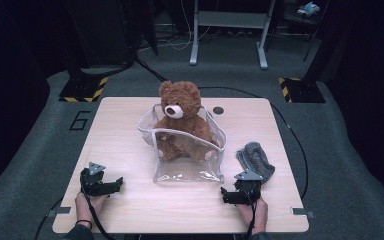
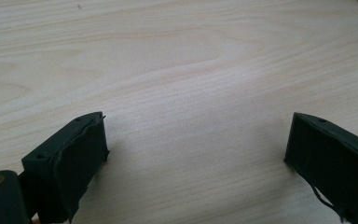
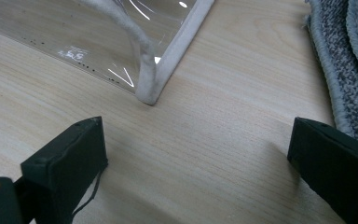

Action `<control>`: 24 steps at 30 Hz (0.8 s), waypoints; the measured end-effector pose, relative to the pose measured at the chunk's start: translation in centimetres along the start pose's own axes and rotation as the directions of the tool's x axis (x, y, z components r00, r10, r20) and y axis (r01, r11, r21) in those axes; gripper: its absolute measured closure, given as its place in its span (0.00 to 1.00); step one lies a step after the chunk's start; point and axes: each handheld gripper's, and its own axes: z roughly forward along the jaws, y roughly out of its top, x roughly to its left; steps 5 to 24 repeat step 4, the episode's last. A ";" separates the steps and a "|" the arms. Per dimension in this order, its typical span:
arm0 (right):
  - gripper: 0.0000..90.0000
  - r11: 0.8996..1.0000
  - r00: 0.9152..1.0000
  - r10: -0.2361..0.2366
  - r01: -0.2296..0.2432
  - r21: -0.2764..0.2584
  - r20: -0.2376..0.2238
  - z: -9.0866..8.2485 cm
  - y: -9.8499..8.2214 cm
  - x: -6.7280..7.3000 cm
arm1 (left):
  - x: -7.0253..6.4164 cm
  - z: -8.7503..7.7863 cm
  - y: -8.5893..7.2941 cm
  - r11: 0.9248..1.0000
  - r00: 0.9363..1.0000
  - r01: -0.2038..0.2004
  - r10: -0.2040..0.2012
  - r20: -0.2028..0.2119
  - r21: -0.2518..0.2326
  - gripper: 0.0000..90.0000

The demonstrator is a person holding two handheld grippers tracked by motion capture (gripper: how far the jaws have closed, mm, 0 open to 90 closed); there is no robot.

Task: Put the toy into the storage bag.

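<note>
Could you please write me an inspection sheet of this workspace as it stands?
Surface: light wooden table, with a dark round hole near the far edge.
Job's things: brown teddy bear sitting in an open clear bag; grey cloth lying right of the bag.
Clutter: nothing seen.
Grippers: left hand-held gripper and right hand-held gripper both open, empty, low over the table's near edge.
Cables: one trails from each gripper; another runs across the floor past the table's right side.
Surroundings: grey carpet, hazard-striped stand bases, metal frame behind.
</note>
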 end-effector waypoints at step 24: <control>0.04 1.000 1.000 0.001 -0.001 0.002 -0.003 0.0 0.0 0.0 | -0.1 0.0 0.0 1.000 1.000 0.005 -0.005 -0.009 0.000 0.05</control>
